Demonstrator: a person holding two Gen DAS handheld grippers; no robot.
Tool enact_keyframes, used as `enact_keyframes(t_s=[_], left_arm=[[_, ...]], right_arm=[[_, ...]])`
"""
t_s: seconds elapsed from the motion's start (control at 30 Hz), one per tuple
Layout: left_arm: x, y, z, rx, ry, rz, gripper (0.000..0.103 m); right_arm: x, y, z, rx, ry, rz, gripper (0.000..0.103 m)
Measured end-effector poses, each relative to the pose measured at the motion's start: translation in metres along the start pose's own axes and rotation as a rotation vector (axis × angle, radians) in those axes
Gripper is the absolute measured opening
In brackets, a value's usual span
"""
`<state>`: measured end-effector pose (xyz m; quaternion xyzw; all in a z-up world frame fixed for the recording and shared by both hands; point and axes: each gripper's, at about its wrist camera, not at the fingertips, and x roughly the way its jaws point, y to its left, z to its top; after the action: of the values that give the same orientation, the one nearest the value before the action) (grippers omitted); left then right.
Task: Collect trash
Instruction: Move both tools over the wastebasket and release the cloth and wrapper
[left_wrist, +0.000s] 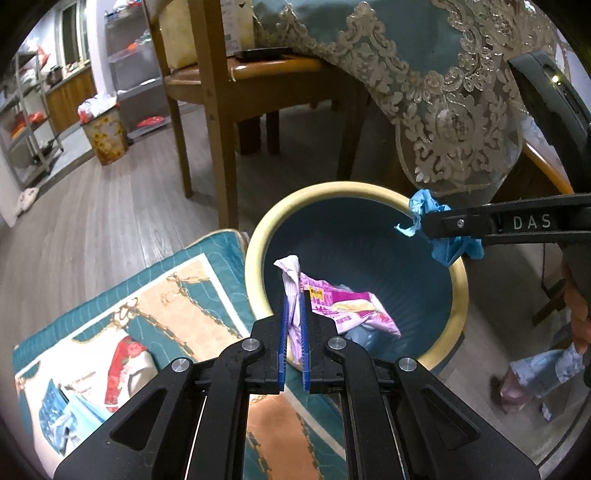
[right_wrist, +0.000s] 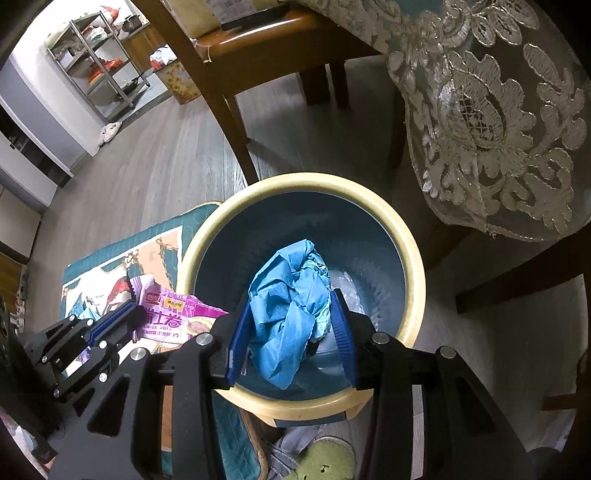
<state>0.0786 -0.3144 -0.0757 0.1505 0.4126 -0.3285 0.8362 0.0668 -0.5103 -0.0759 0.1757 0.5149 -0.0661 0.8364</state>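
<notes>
The left gripper (left_wrist: 293, 328) pinches a purple wrapper (right_wrist: 173, 317) reading "SWISS ROLL" over the bin's (right_wrist: 406, 258) rim; the right gripper (right_wrist: 291, 332), marked "DAS", clasps crumpled blue plastic (right_wrist: 288, 302) above the bin's mouth.

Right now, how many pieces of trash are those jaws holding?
2: a purple snack wrapper in the left jaws, a crumpled blue wad between the right jaws, both over the bin.
</notes>
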Motion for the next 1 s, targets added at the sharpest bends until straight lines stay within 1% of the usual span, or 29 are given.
enact_keyframes(t_s=[0.03, 0.07, 0.1, 0.13, 0.2, 0.3, 0.33, 0.37, 0.4, 0.47, 0.5, 0.57, 0.67, 0.73, 1.0], left_arm=[[0.0, 0.001, 0.0, -0.001, -0.001, -0.001, 0.009], [0.0, 0.0, 0.0, -0.002, -0.001, -0.002, 0.009], [0.0, 0.001, 0.0, -0.003, -0.001, -0.001, 0.01], [-0.001, 0.002, 0.0, -0.003, -0.002, 0.001, 0.012], [-0.002, 0.002, 0.0, -0.004, -0.005, 0.001, 0.015], [-0.003, 0.003, 0.001, -0.006, -0.009, 0.008, 0.027], [-0.004, 0.003, 0.001, -0.006, -0.012, 0.011, 0.034], [-0.005, 0.003, 0.001, -0.005, -0.016, 0.014, 0.039], [-0.006, 0.004, 0.0, -0.004, -0.02, 0.015, 0.042], [-0.009, 0.005, 0.001, 0.0, -0.032, 0.023, 0.058], [-0.011, 0.005, 0.001, 0.001, -0.036, 0.027, 0.062], [-0.015, 0.007, 0.001, 0.002, -0.054, 0.041, 0.079], [-0.021, 0.012, 0.002, -0.001, -0.068, 0.049, 0.086], [-0.024, 0.015, 0.001, -0.005, -0.068, 0.058, 0.088], [-0.042, 0.038, -0.004, -0.037, -0.084, 0.089, 0.091]], right_arm=[[-0.001, 0.0, 0.0, 0.001, -0.008, -0.003, 0.05], [-0.002, 0.0, 0.001, 0.003, -0.017, -0.007, 0.057], [-0.002, 0.0, 0.001, 0.003, -0.023, -0.009, 0.06], [-0.003, 0.0, 0.002, 0.004, -0.03, -0.012, 0.061], [-0.005, -0.001, 0.002, 0.006, -0.04, -0.019, 0.067], [-0.007, -0.002, 0.002, 0.01, -0.05, -0.026, 0.074], [-0.007, -0.002, 0.002, 0.011, -0.05, -0.026, 0.075], [-0.008, -0.002, 0.002, 0.012, -0.052, -0.026, 0.079], [-0.009, -0.001, 0.002, 0.012, -0.057, -0.023, 0.082], [-0.011, 0.0, 0.003, 0.009, -0.067, -0.014, 0.087], [-0.012, 0.001, 0.003, 0.008, -0.073, -0.006, 0.09], [-0.015, 0.004, 0.004, 0.008, -0.087, 0.011, 0.094], [-0.02, 0.008, 0.005, 0.002, -0.107, 0.031, 0.097], [-0.021, 0.012, 0.006, -0.007, -0.117, 0.038, 0.097], [-0.024, 0.024, 0.009, -0.011, -0.125, 0.044, 0.097]])
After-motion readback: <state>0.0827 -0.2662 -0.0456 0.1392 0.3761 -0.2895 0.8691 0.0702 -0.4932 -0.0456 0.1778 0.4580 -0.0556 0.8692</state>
